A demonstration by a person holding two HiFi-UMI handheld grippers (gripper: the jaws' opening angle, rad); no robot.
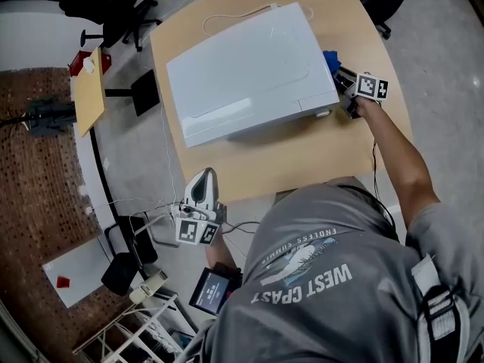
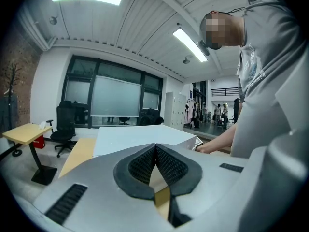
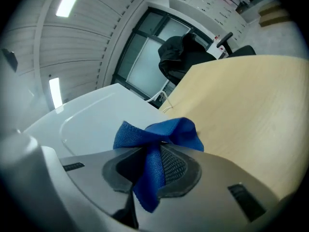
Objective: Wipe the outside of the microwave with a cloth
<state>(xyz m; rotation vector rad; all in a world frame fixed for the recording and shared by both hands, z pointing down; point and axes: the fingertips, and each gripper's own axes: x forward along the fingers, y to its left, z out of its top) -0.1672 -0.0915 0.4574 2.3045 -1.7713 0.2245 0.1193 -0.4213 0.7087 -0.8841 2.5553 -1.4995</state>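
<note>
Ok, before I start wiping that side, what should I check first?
1. Cloth held: ok. The right gripper is shut on the blue cloth.
2. Cloth touching the microwave: cannot tell. The gripper sits beside its right side, but no view shows contact.
3. Free cloth ahead of the jaws: ok. A bunched fold sticks out in front.
4. Left gripper out of the way: ok. It is shut, empty, and off the table's near edge.
5. White cord: ok. It lies behind the microwave, away from the cloth.
</note>
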